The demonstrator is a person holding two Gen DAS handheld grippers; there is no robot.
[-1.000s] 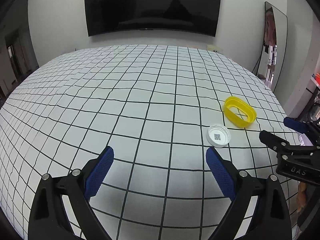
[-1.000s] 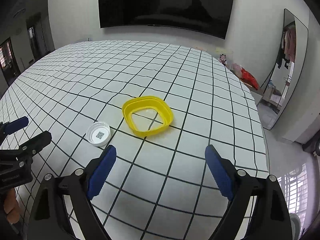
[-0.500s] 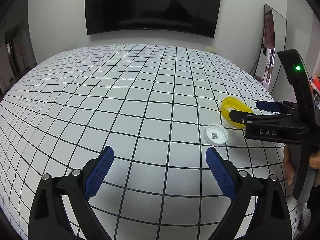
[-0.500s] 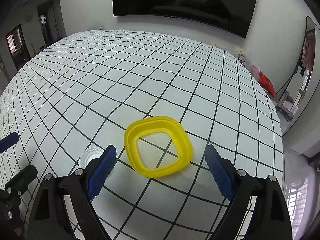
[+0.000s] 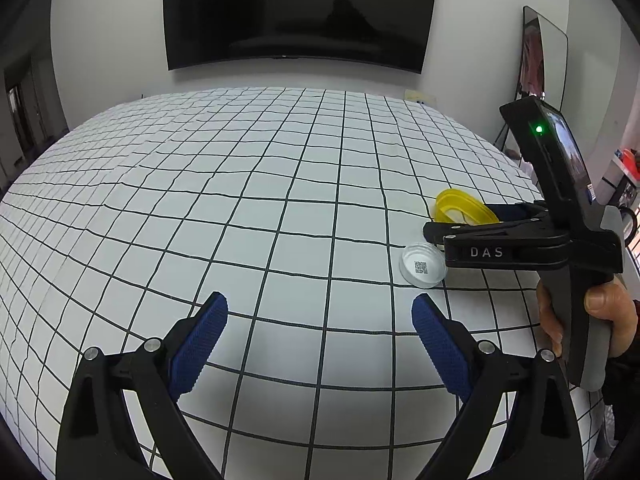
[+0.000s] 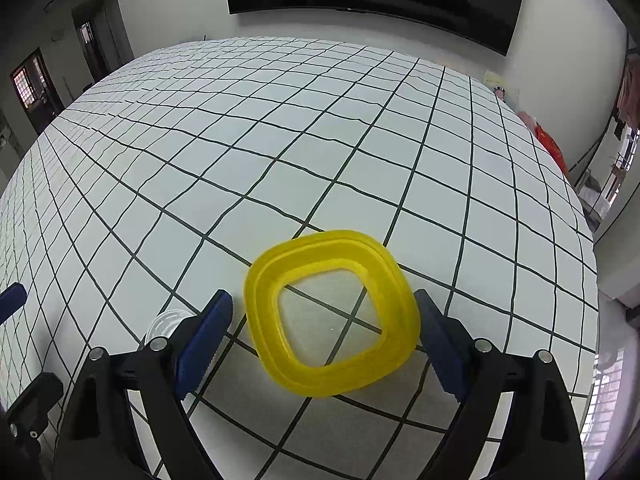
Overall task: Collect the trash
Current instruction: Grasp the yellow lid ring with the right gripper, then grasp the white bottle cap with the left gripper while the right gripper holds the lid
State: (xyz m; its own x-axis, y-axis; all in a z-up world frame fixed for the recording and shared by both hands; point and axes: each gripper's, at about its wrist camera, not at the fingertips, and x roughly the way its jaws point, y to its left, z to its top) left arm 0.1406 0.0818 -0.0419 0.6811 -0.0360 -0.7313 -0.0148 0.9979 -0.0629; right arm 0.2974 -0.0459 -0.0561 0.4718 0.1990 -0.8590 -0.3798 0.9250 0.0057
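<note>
A yellow plastic ring lies flat on the grid-patterned tablecloth. My right gripper is open and low over it, with one blue pad on each side of the ring and neither visibly touching it. In the left wrist view the ring shows just behind the right gripper. A small clear cap with a QR label sits left of the ring, partly hidden behind the right gripper's left finger as the cap. My left gripper is open and holds nothing, a short way in front of the cap.
A hand holds the right gripper's handle. The left gripper shows at the right wrist view's left edge. A dark screen hangs on the far wall, and a mirror leans at the right. The table edge drops away to the right.
My right gripper has moved forward and down, so the yellow ring now lies between its open fingers. The left gripper has barely moved.
</note>
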